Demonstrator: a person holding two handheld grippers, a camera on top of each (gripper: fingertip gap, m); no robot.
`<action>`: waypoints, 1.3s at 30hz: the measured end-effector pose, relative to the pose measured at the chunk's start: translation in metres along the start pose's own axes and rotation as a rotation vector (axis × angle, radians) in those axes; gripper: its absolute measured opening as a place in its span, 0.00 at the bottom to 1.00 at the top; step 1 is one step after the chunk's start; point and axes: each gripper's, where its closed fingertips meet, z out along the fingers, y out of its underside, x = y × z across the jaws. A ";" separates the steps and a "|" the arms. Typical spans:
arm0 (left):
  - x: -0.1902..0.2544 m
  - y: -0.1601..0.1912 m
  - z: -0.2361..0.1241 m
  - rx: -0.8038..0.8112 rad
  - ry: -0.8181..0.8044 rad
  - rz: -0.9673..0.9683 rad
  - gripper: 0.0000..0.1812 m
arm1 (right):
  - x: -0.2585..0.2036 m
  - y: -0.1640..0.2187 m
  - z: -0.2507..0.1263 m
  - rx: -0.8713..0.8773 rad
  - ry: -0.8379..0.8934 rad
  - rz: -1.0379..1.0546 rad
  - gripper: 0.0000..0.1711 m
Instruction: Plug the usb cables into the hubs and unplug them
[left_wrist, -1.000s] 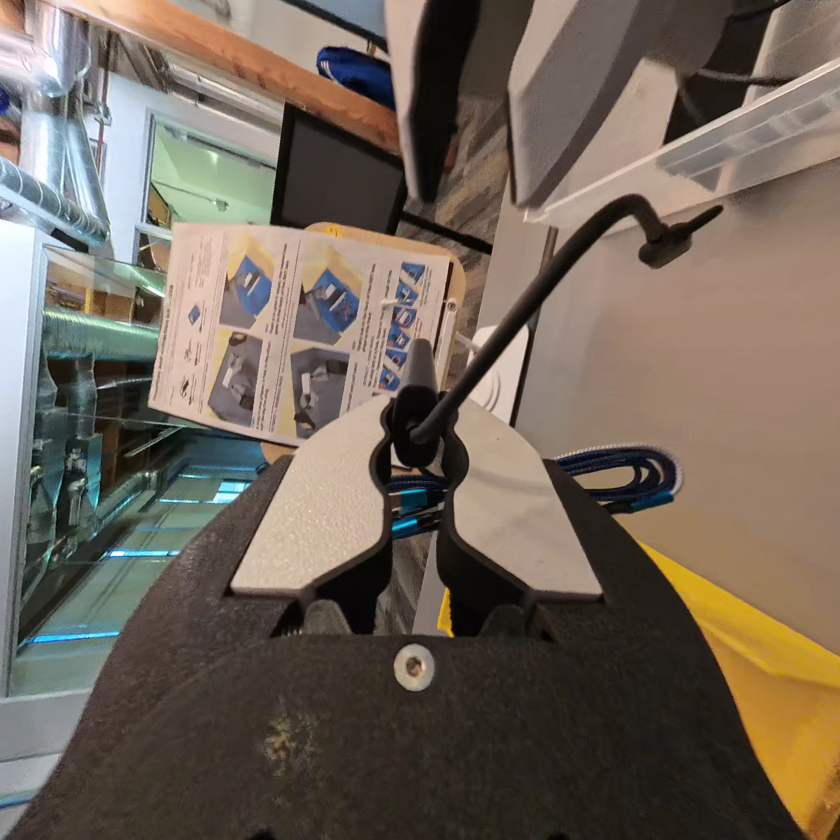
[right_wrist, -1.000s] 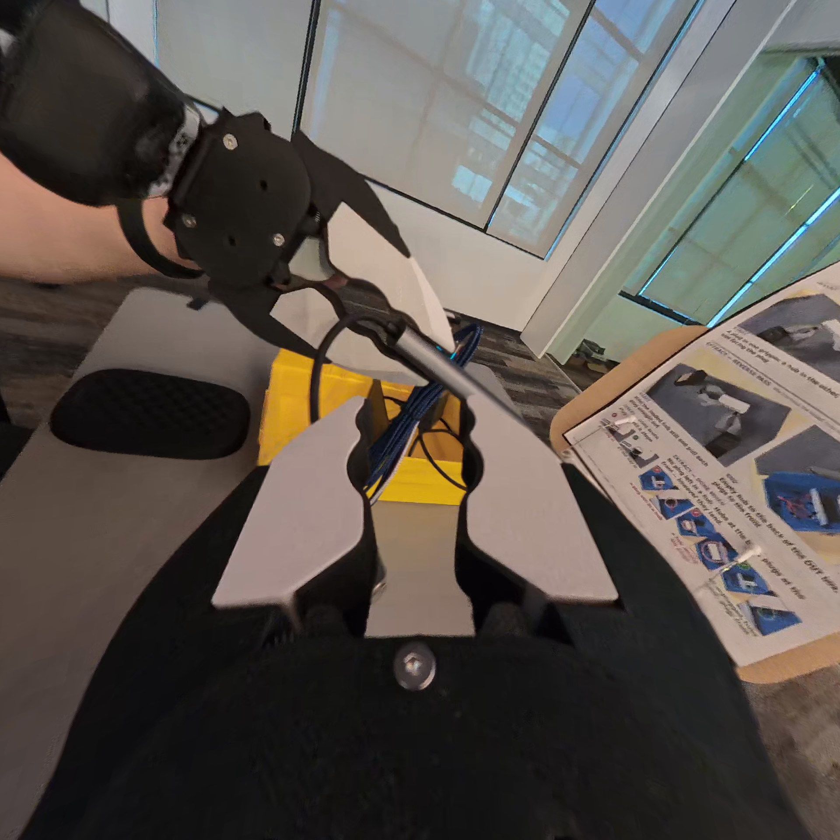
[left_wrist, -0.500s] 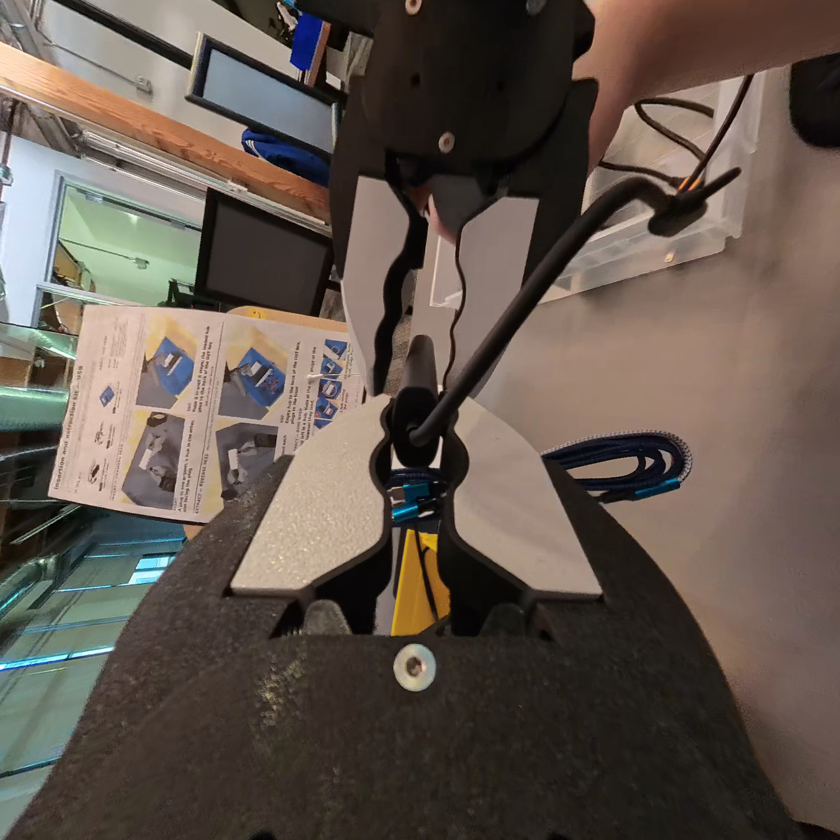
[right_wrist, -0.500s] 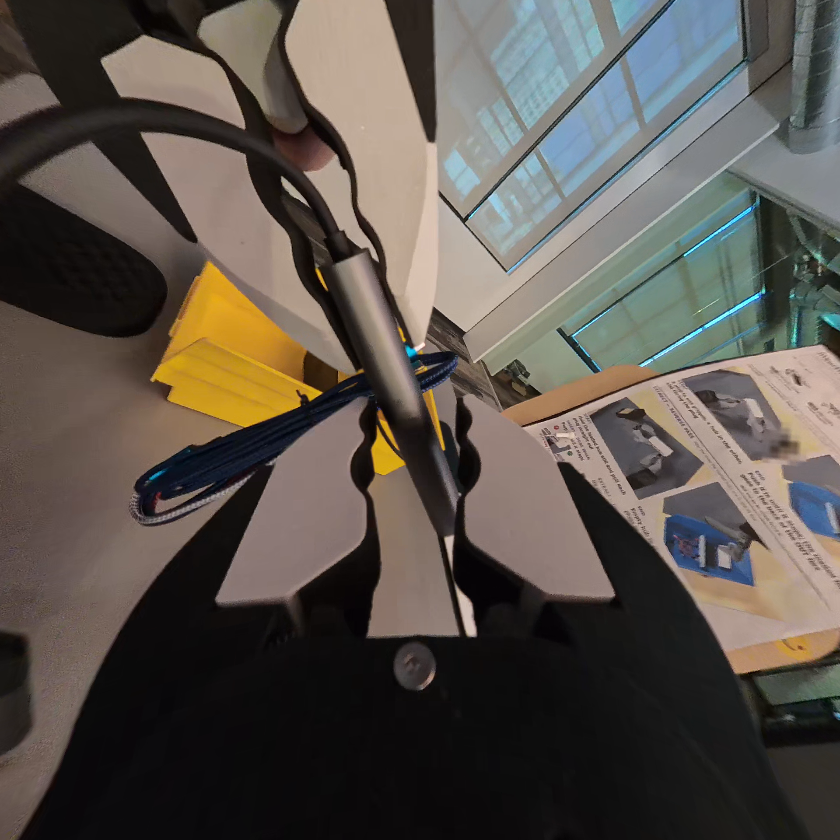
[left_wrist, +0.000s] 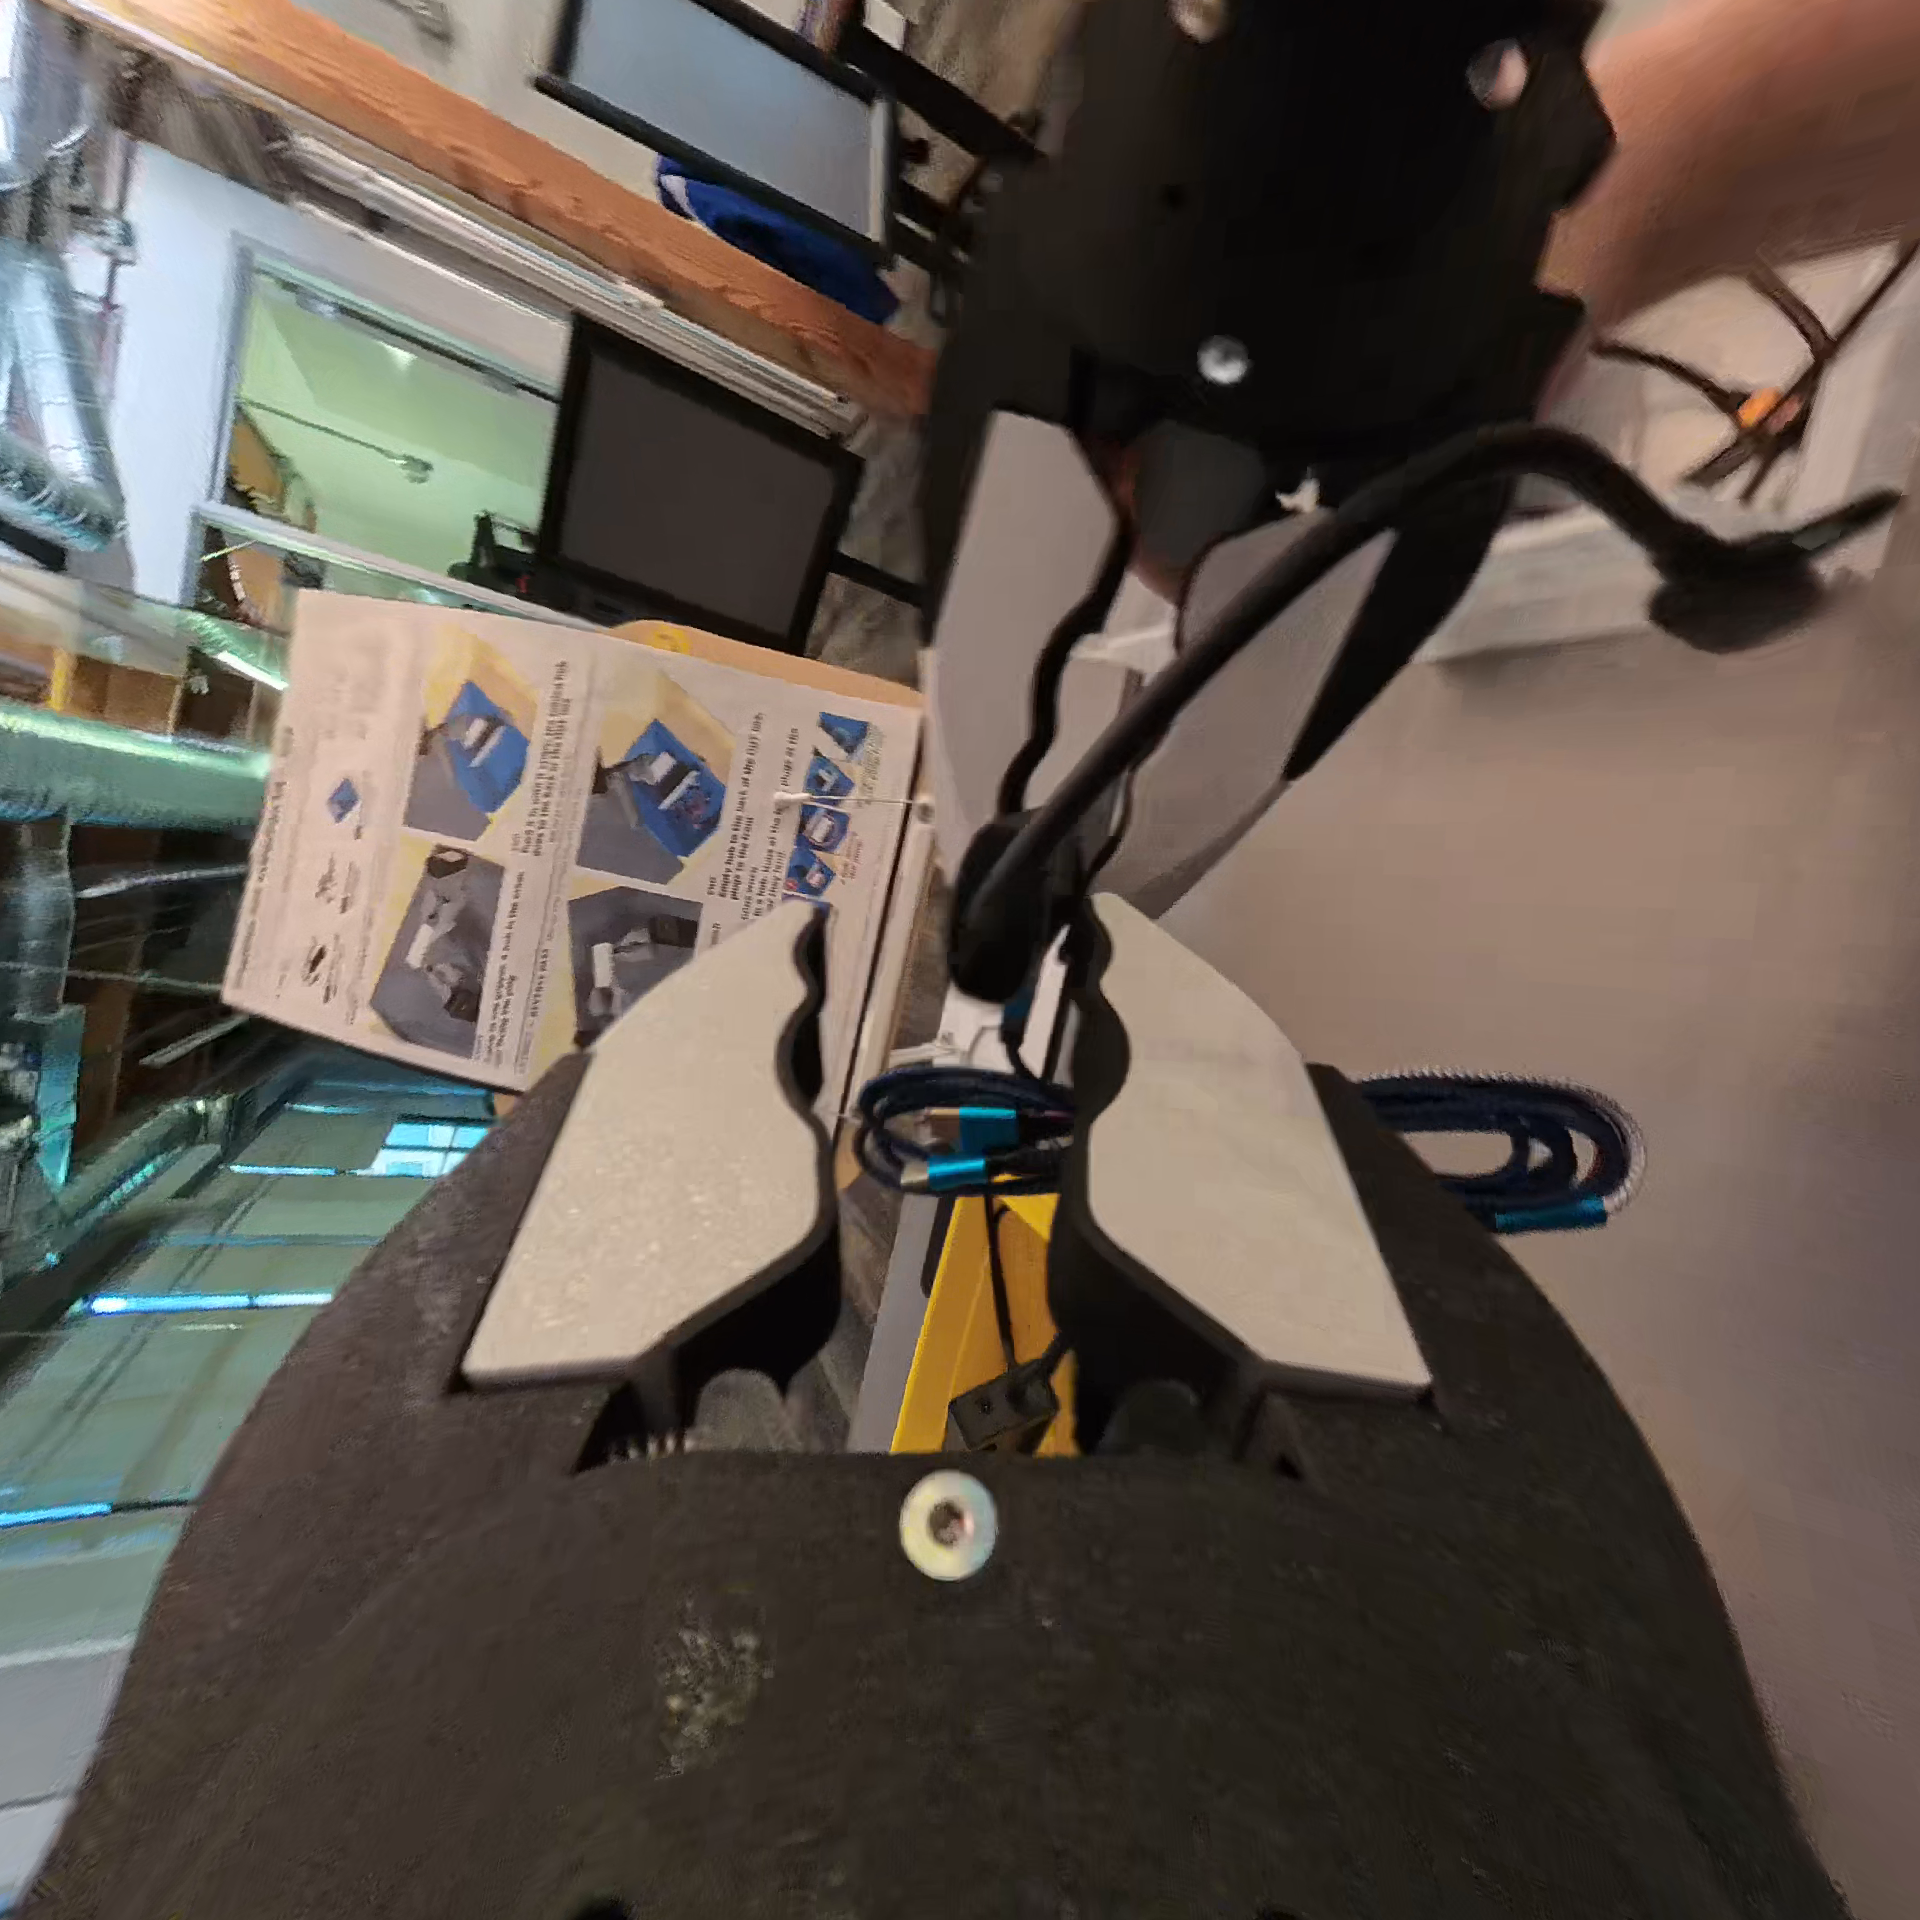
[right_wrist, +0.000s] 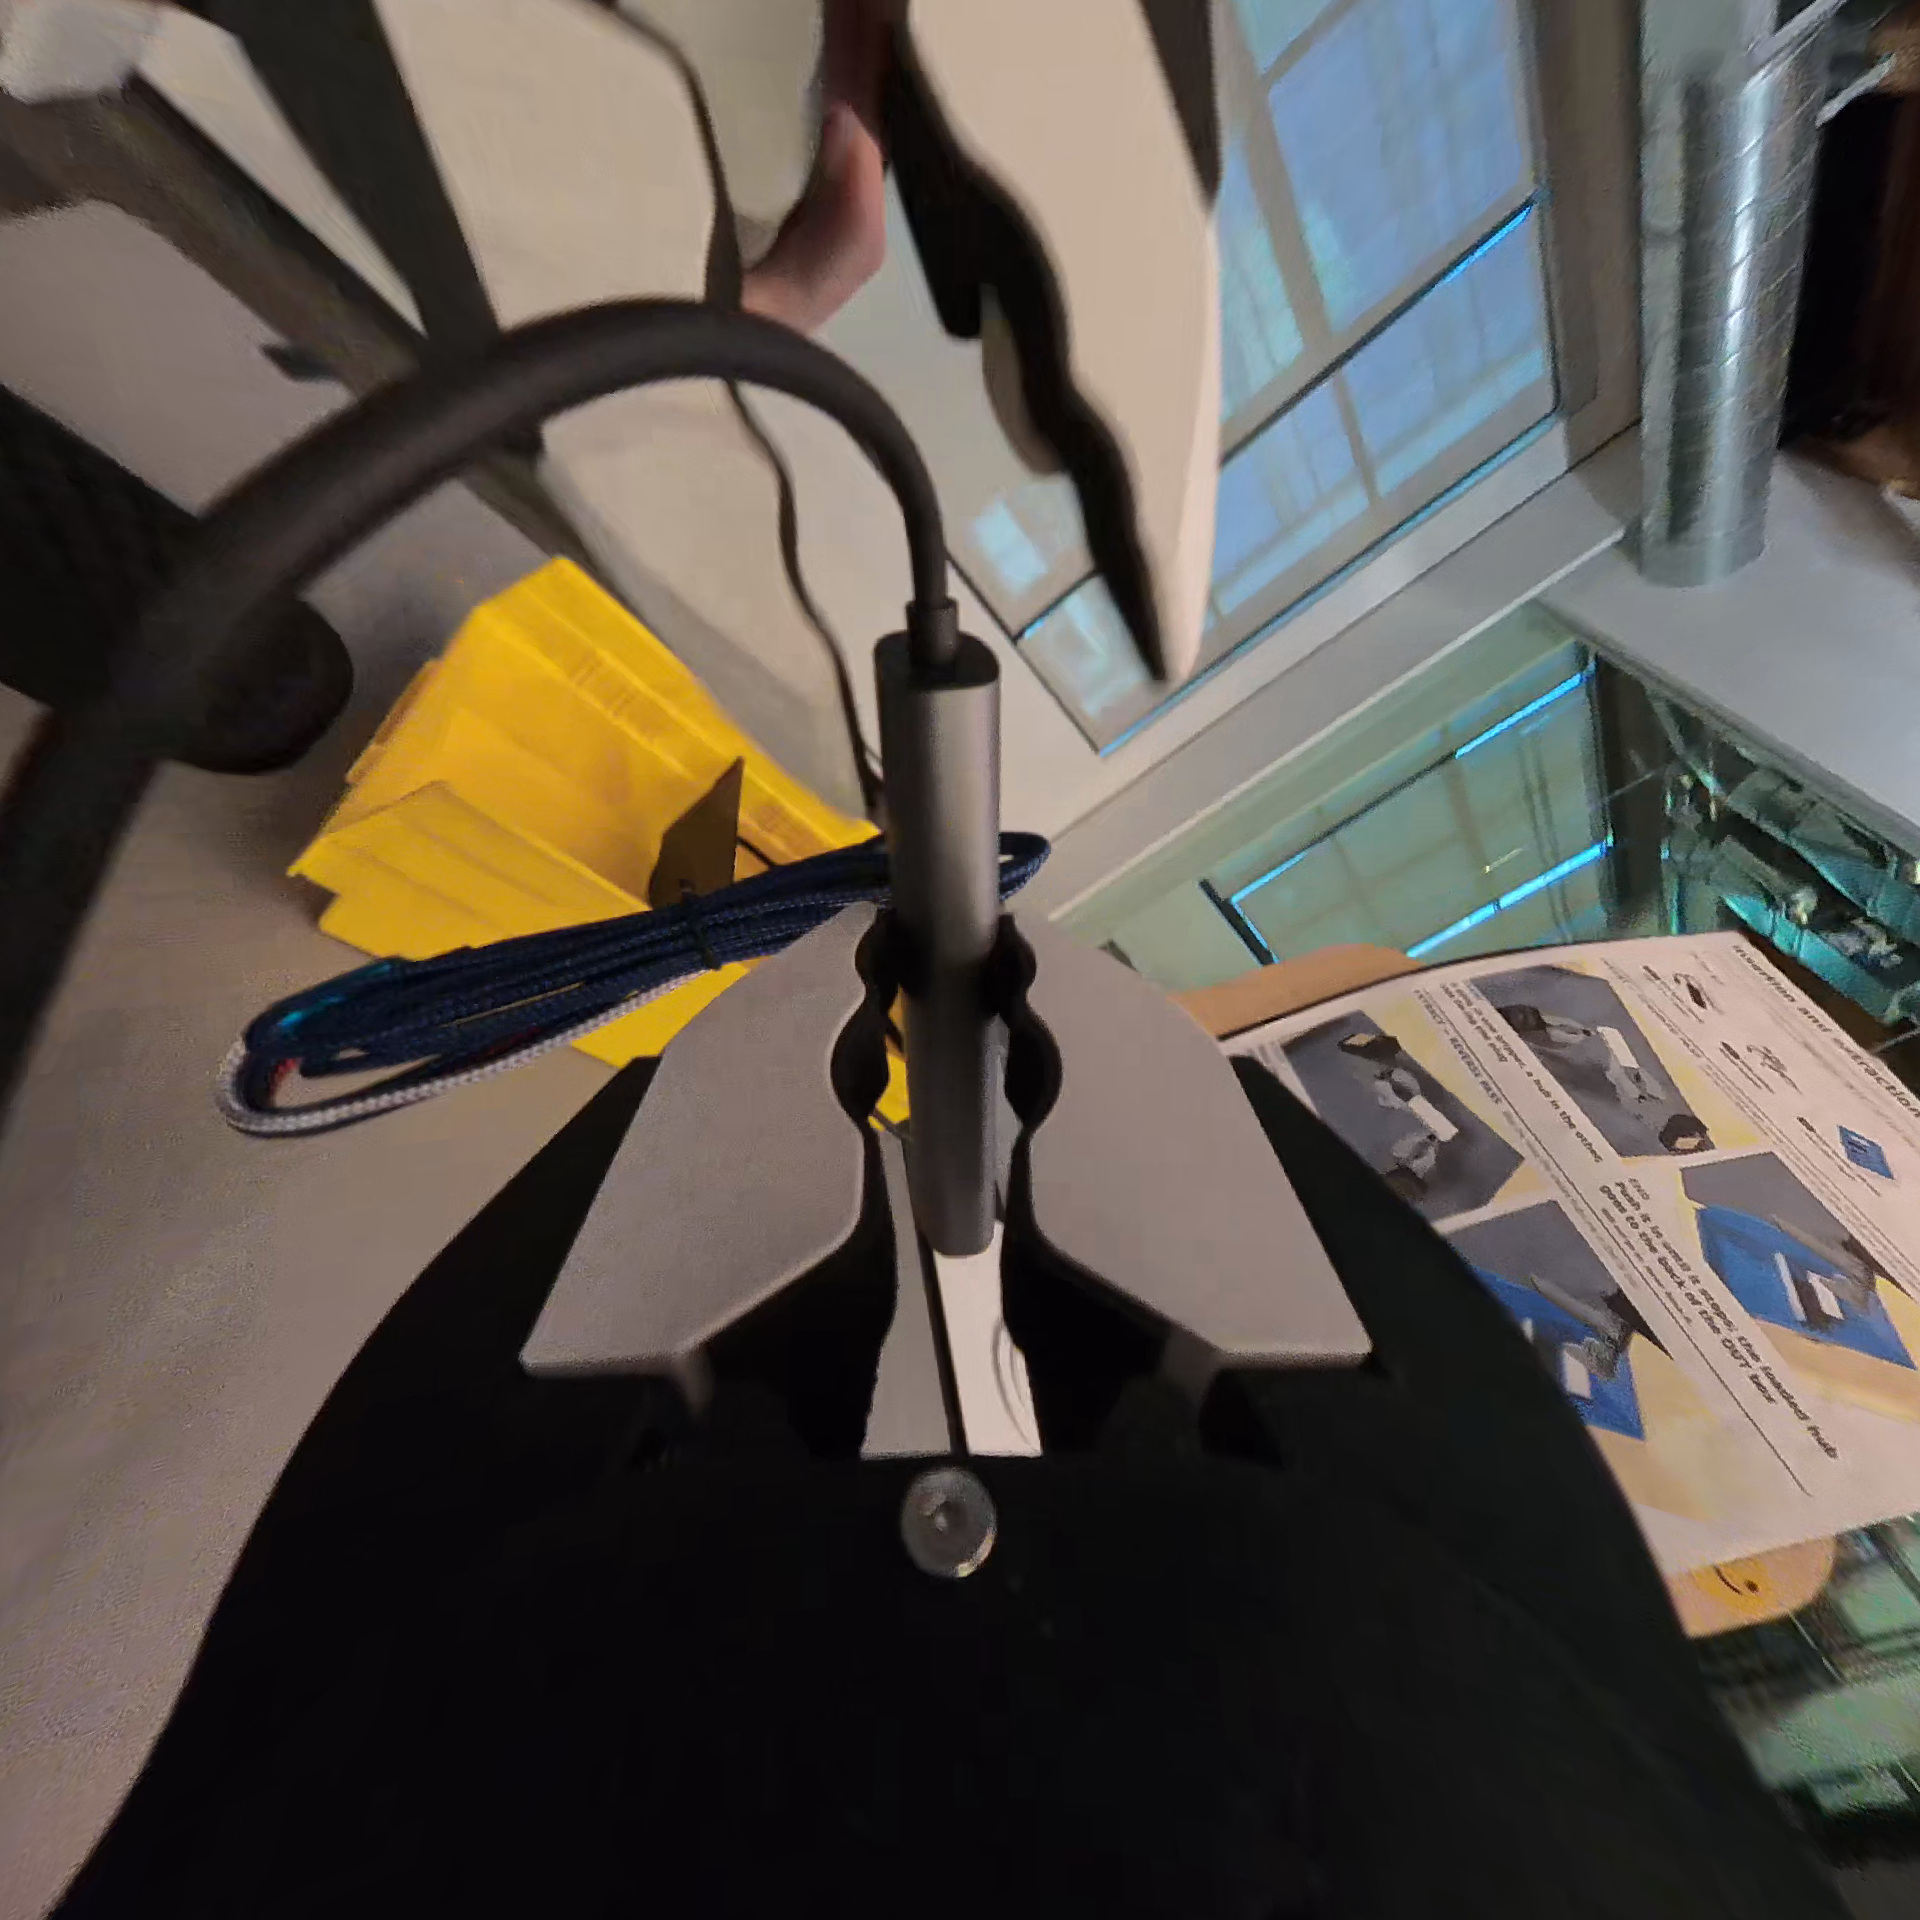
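Handover step: right gripper (right_wrist: 943, 1023) clamped on slim grey metal hub (right_wrist: 940, 935), left gripper (left_wrist: 951, 935) released, fingers spread. Next: fetching bundled blue braided cable (right_wrist: 540, 987) at 9 o'clock on grey counter (right_wrist: 208, 1299), aligning plug with hub port.

Left gripper (left_wrist: 951, 935): black grainy body w/ one silver screw at centre, 2 flat grey fingers (left_wrist: 675, 1164) w/ wavy black inner edges. Right gripper (right_wrist: 945, 997): same build, black body, grey fingers (right_wrist: 1174, 1164), scalloped black pads.

Daylit through windows (right_wrist: 1382, 343), motion-blurred, edges warped.
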 end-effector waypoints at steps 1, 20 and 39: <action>-0.008 -0.003 -0.005 0.009 -0.014 -0.036 0.29 | 0.003 0.001 -0.003 0.029 0.003 0.008 0.10; -0.043 0.090 -0.029 0.317 -0.012 -0.702 0.28 | 0.034 -0.077 -0.073 0.678 -0.109 0.349 0.11; 0.016 -0.060 -0.023 0.987 0.076 -0.495 0.11 | 0.011 -0.105 -0.069 1.012 -0.305 0.576 0.11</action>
